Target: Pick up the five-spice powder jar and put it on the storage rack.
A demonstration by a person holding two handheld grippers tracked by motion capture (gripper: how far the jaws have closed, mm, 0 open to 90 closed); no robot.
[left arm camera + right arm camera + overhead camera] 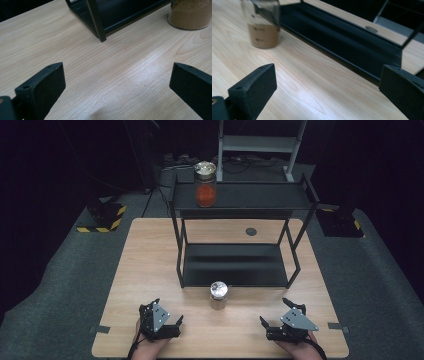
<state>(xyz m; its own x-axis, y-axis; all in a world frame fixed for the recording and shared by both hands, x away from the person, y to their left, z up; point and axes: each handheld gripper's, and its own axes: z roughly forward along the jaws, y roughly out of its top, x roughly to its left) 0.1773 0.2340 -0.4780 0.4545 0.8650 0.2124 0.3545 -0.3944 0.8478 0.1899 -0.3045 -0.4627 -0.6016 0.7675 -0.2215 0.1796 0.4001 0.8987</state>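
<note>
While both grippers sit wide open, the jar point(218, 295) stands untouched between them.
Could tip if the right gripper point(280, 318) or left gripper point(167, 312) clips it.

Room dark, table point(150, 265) lit from above; sheen on the wood, and the jar point(263, 25) blurred up close.

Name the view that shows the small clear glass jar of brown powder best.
The high view: the small clear glass jar of brown powder stands whole on the wooden table, shiny lid included. The right gripper view shows it blurred with its top cropped; the left gripper view catches its lower part alone.
</note>
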